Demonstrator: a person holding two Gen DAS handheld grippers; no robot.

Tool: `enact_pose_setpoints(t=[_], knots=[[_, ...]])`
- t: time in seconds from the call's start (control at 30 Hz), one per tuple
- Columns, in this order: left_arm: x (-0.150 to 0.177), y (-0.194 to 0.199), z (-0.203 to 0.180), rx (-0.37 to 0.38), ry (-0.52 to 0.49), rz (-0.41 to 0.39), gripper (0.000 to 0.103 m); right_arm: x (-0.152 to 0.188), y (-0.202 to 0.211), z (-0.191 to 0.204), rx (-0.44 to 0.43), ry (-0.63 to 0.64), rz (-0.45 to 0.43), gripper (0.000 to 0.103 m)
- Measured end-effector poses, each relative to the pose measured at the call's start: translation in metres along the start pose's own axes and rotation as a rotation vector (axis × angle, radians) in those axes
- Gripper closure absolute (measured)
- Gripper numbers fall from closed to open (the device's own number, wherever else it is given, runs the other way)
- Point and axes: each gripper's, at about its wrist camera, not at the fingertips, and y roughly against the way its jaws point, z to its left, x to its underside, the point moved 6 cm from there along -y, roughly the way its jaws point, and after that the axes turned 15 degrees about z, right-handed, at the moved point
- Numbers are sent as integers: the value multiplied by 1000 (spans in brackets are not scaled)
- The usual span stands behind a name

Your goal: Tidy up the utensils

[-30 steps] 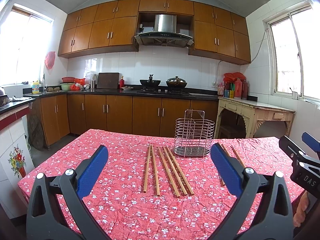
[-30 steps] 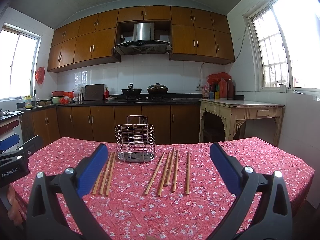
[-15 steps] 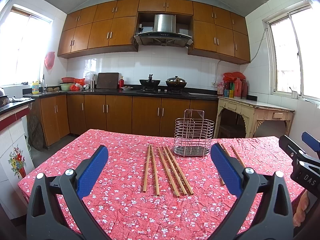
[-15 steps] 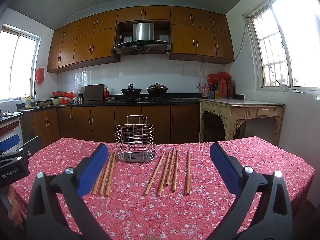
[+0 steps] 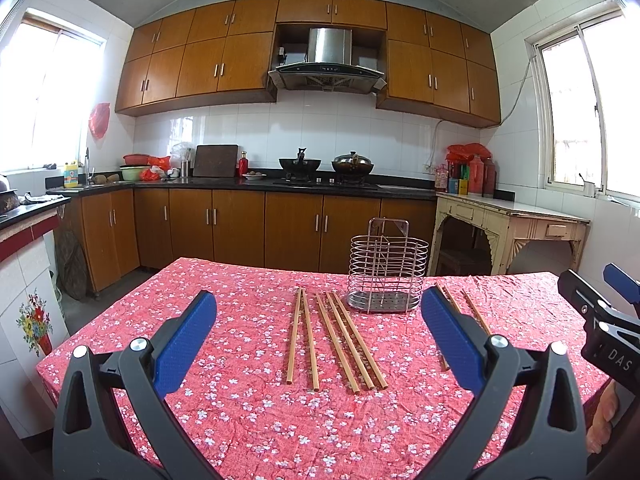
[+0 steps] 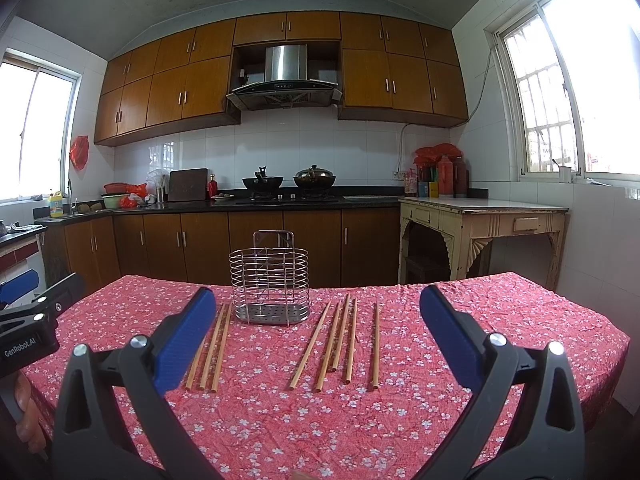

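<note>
A wire utensil holder (image 5: 386, 276) stands empty on the red floral tablecloth (image 5: 248, 412), toward the far side; it also shows in the right wrist view (image 6: 270, 280). Several wooden chopsticks (image 5: 340, 340) lie flat left of the holder, and several more (image 6: 340, 340) lie right of it. My left gripper (image 5: 318, 336) is open and empty, above the near table, short of the left chopsticks. My right gripper (image 6: 316, 334) is open and empty, short of the right chopsticks. Each gripper shows at the edge of the other's view.
Beyond the table run brown kitchen cabinets (image 5: 240, 232) with a stove and pots (image 5: 328, 166). A cream side table (image 6: 480, 220) stands at the right wall. The table's near edge lies below both grippers.
</note>
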Motion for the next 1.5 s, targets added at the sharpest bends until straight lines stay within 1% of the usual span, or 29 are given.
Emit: enact_pose_setpoints(t=[0.6, 0.73, 0.8, 0.93, 1.07, 1.2, 1.27, 1.33, 1.4, 1.43, 1.5], knots=[[4, -3, 0, 3, 6, 8, 2, 3, -3, -2, -4, -3, 7, 4], [6, -9, 2, -21, 10, 22, 2, 9, -15, -8, -1, -19, 34, 4], [6, -17, 5, -36, 16, 45, 2, 12, -26, -11, 2, -30, 67, 4], [10, -36, 15, -49, 50, 114, 2, 20, -59, -29, 21, -74, 170, 4], [11, -58, 27, -64, 77, 185, 2, 27, -101, -53, 37, -142, 313, 4], [10, -81, 36, -78, 69, 251, 2, 36, -140, -72, 49, -188, 427, 5], [9, -96, 38, -97, 59, 296, 2, 42, -160, -79, 66, -193, 500, 13], [10, -105, 42, -101, 54, 330, 3, 48, -177, -84, 61, -198, 565, 29], [13, -116, 44, -101, 45, 365, 9, 56, -195, -87, 48, -208, 632, 37], [15, -120, 44, -100, 41, 380, 10, 60, -203, -89, 49, -209, 656, 41], [19, -130, 44, -89, 39, 420, 15, 65, -214, -90, 45, -209, 691, 46]])
